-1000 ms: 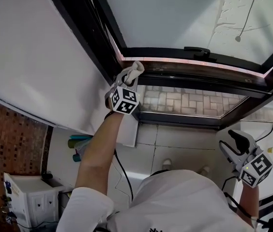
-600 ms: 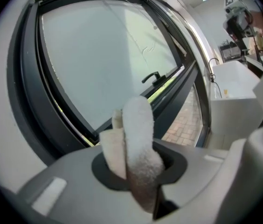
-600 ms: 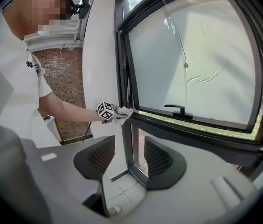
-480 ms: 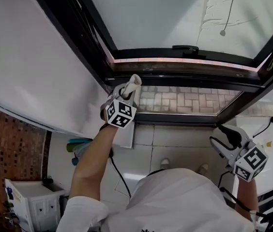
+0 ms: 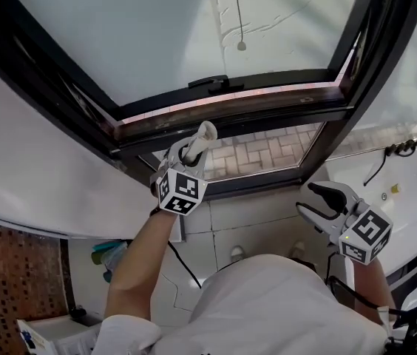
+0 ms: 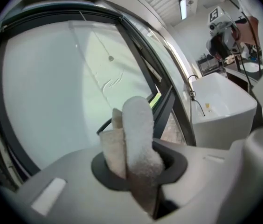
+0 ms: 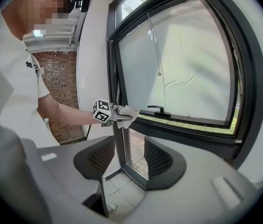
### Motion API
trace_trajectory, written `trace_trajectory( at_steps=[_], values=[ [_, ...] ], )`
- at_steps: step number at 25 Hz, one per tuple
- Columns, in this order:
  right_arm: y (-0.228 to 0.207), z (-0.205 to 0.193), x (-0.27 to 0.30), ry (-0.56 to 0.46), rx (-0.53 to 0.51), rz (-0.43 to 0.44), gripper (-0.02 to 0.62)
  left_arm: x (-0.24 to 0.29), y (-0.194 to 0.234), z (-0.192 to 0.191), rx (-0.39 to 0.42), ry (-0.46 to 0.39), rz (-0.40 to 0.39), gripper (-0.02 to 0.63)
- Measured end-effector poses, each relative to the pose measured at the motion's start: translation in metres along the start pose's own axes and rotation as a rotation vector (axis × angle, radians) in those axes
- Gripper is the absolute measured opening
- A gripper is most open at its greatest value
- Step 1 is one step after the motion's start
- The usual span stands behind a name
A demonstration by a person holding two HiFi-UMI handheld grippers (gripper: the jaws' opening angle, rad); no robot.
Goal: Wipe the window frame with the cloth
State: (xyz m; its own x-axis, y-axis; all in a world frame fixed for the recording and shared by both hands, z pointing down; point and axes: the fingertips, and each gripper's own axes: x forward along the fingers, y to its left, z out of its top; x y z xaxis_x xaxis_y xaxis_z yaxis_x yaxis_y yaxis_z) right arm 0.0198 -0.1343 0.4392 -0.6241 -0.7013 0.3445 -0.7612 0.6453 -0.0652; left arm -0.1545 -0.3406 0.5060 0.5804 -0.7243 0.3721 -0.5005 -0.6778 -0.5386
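Observation:
The dark window frame [image 5: 231,114] runs slanted across the head view, its sash tilted open with a black handle [image 5: 211,83] on the bottom rail. My left gripper [image 5: 192,145] is shut on a folded white cloth [image 5: 205,132], which it holds up against the underside of that bottom rail. In the left gripper view the cloth [image 6: 135,125] stands up between the jaws, with the frame [image 6: 165,101] behind it. My right gripper [image 5: 313,200] hangs open and empty, low at the right, away from the frame. The right gripper view shows the left gripper [image 7: 114,114], the cloth [image 7: 129,112] and the frame [image 7: 192,130].
A white basin [image 5: 415,191] stands at the right, under the window. A pull cord [image 5: 242,45] hangs behind the frosted glass. White wall [image 5: 38,168] lies left of the frame, brick wall [image 5: 9,272] below it. A black cable [image 5: 182,261] trails from the left gripper over the tiled floor.
The head view has swung, so the frame now lies slanted. The left gripper with the cloth has shifted from the frame's left corner a little along the bottom rail. The right gripper stays open.

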Motion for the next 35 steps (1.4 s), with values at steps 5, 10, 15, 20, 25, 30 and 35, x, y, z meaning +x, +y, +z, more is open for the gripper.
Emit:
trace_trajectory(
  at_steps=[5, 10, 15, 20, 25, 30, 35],
  values=[
    [-0.033, -0.011, -0.042, -0.007, 0.024, -0.059, 0.198, 0.042, -0.045, 0.066, 0.041, -0.060, -0.069, 0.100],
    [-0.068, -0.027, -0.082, -0.013, 0.057, -0.111, 0.198, 0.082, -0.086, 0.125, 0.073, -0.100, -0.125, 0.100],
    [-0.098, -0.042, -0.118, -0.021, 0.080, -0.140, 0.198, 0.123, -0.128, 0.182, 0.117, -0.130, -0.172, 0.100],
    [-0.127, -0.056, -0.150, -0.026, 0.090, -0.165, 0.198, 0.171, -0.160, 0.232, 0.160, -0.128, -0.188, 0.101],
    [-0.154, -0.068, -0.183, -0.037, 0.098, -0.188, 0.198, 0.222, -0.178, 0.254, 0.205, -0.069, -0.177, 0.101],
    [-0.177, -0.086, -0.218, -0.034, 0.124, -0.222, 0.198, 0.261, -0.186, 0.254, 0.285, 0.019, -0.151, 0.103],
    [-0.192, -0.102, -0.238, -0.036, 0.156, -0.242, 0.198, 0.285, -0.191, 0.249, 0.318, 0.098, -0.150, 0.103]
  ],
)
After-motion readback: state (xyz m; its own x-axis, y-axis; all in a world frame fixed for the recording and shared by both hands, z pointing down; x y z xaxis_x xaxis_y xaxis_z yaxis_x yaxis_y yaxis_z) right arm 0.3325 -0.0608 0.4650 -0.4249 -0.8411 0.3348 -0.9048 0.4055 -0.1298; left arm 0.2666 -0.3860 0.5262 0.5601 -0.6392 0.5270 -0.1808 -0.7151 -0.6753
